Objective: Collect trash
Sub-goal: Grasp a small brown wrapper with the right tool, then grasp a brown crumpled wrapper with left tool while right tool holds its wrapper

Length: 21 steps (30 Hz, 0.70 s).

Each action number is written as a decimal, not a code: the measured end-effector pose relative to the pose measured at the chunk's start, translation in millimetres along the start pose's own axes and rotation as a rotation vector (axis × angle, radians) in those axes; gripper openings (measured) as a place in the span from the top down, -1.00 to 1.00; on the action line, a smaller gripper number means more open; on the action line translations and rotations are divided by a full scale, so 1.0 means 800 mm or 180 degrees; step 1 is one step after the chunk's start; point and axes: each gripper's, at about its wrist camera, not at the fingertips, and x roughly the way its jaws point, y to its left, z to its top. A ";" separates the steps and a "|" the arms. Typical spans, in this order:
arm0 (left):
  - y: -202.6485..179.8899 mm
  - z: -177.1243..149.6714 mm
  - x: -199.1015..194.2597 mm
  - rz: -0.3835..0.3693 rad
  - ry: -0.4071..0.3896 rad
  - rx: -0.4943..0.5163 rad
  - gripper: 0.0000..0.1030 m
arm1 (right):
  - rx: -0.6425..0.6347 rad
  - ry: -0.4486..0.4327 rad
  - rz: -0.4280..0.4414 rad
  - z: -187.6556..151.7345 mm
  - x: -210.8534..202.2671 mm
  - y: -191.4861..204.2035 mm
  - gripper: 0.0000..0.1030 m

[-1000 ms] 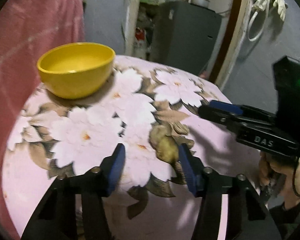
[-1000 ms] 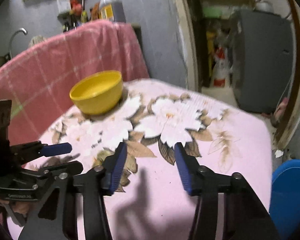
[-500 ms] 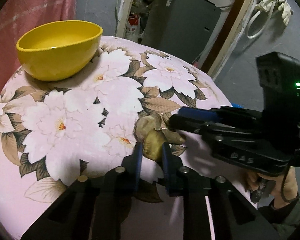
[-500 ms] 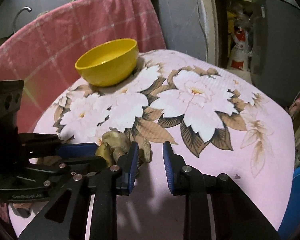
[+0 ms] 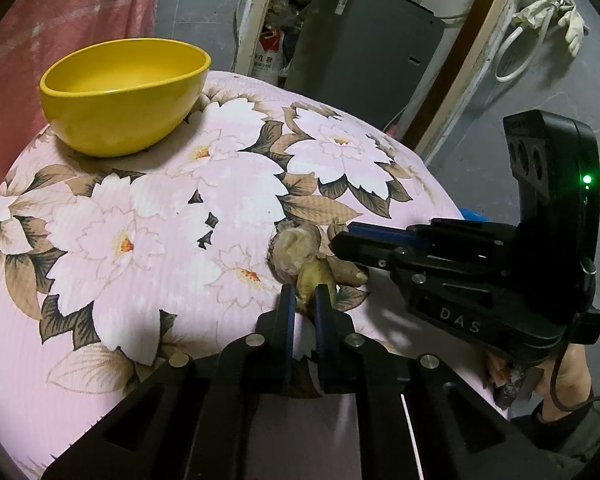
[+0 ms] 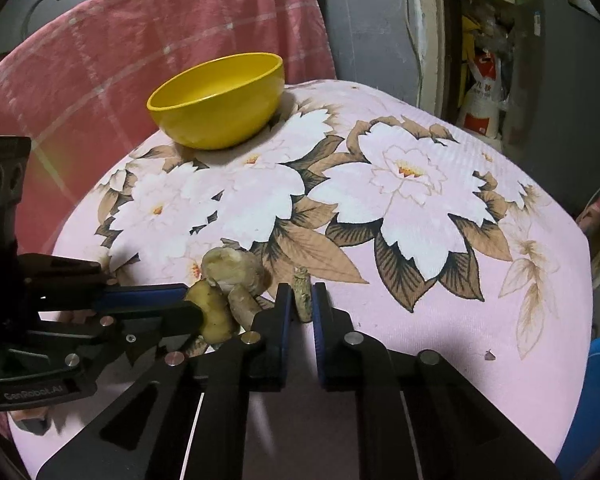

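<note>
**Both grippers pinched onto the scrap pile at the cloth's near edge**

Left wrist view: your left gripper (image 5: 305,300) had just been closing and sat narrow, its blue pads clamped on a yellowish lumpy scrap (image 5: 312,280) at the near end of the pile of beige-brown food scraps (image 5: 300,252). The pile lay on the pink floral tablecloth (image 5: 160,220), well apart from the empty yellow plastic bowl (image 5: 124,96) at the far left. Your right gripper (image 5: 340,242) came in from the right, tips at the pile.

Right wrist view: your right gripper (image 6: 300,304) had also just been closing; it was nearly shut, pinching a thin brown stem-like piece (image 6: 302,292) beside the pile (image 6: 232,272). Left gripper (image 6: 188,302) came from the left, holding the yellowish scrap (image 6: 214,312).

Risks, as judged: both holds looked shallow, at the pad tips only. The thin piece could slip out on the lift. The lumps seemed to touch each other, so pulling one could drag or scatter the rest off the cloth edge. The pads sat close to the fabric and could snag it and shift the bowl.
</note>
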 end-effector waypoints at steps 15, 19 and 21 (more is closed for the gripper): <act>-0.024 -0.010 -0.033 -0.0036 -0.0358 0.0080 0.91 | 0.0098 -0.0705 -0.0143 -0.014 -0.060 -0.006 0.85; -0.045 -0.012 -0.057 0.0079 -0.0669 0.0189 0.91 | 0.0156 -0.1030 -0.0183 -0.027 -0.091 -0.008 0.85; -0.057 -0.013 -0.072 0.0139 -0.0847 0.0223 0.91 | 0.0190 -0.1154 -0.0209 -0.030 -0.103 -0.008 0.85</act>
